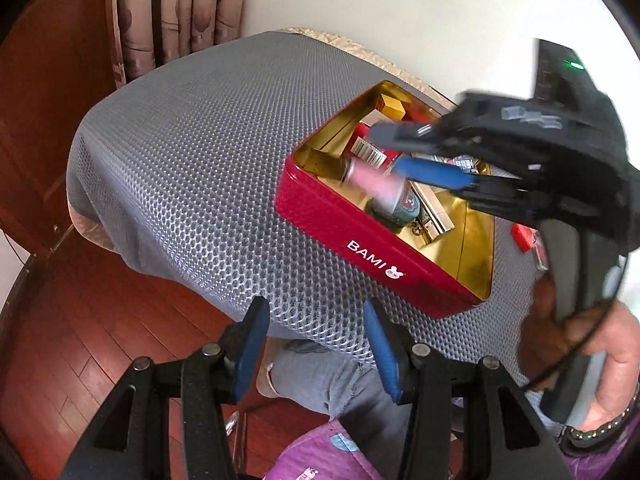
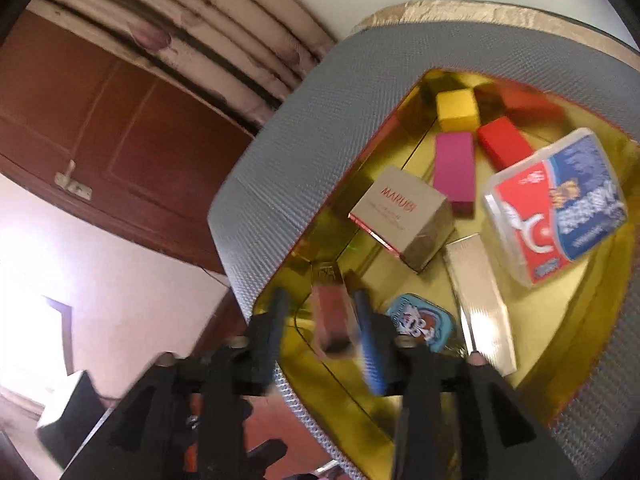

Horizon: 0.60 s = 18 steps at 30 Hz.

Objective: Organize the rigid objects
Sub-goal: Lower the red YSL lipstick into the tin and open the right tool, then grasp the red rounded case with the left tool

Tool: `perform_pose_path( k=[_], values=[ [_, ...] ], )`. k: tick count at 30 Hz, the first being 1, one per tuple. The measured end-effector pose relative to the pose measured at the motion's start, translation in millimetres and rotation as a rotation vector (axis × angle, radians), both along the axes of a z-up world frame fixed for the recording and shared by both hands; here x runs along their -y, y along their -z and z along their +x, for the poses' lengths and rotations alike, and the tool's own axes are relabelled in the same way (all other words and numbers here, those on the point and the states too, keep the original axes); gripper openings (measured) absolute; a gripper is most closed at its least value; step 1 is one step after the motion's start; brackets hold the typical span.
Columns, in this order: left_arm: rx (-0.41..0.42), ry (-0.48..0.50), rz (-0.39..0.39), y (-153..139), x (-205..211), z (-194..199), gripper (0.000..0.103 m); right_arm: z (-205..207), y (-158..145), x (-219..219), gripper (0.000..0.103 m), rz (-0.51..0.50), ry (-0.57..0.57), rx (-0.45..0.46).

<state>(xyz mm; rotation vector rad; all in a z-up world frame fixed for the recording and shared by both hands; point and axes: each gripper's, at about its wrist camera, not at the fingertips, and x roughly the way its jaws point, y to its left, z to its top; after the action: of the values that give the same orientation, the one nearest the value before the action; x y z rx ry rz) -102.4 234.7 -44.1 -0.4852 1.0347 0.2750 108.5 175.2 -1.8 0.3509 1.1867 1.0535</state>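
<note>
A red tin box [image 1: 376, 256] marked BAMI with a gold inside [image 2: 540, 320] stands on the grey mat. My right gripper [image 1: 394, 152] [image 2: 324, 312] hangs over the box with its jaws apart; a small pink block [image 2: 334, 320] [image 1: 374, 182] lies loose between the fingers, blurred. In the box lie a yellow block [image 2: 458, 110], a red block [image 2: 506, 142], a magenta block [image 2: 454, 166], a MARUBI carton [image 2: 404, 216], a blue-red plastic case [image 2: 556, 204], a silver bar [image 2: 482, 300] and a small blue tin [image 2: 422, 322]. My left gripper [image 1: 316, 348] is open and empty at the table's near edge.
The grey dotted mat [image 1: 192, 152] covers the small table. A red item [image 1: 524, 236] lies on the mat right of the box. Wooden floor [image 1: 80, 320], a wooden door [image 2: 100, 120] and curtains [image 1: 168, 8] surround the table. The person's knees [image 1: 332, 376] are under the near edge.
</note>
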Motion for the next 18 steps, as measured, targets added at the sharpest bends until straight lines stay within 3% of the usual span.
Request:
perform_pose_path(
  k=[6,8,11,14,18],
  values=[
    [0.001,0.019,0.036,-1.7,6.4,-1.0,0.05,-22.5,-19.9,83.6,0.054,0.014,0.099,0.138],
    [0.01,0.035,0.06,-4.6,12.0,-1.4,0.05,-31.9,-18.9,126.6,0.068,-0.044,0.176,0.207],
    [0.027,0.079,0.089,-10.2,24.0,-1.8,0.05,-40.2,-3.0,197.2,0.074,-0.206,0.314,0.287],
    [0.041,0.145,0.115,-16.3,42.6,-0.5,0.05,-44.6,29.4,265.5,0.077,-0.446,0.442,0.325],
    [0.052,0.245,0.088,-21.3,70.2,5.7,0.05,-51.1,67.4,336.7,0.079,-0.692,0.55,0.357]
  ],
)
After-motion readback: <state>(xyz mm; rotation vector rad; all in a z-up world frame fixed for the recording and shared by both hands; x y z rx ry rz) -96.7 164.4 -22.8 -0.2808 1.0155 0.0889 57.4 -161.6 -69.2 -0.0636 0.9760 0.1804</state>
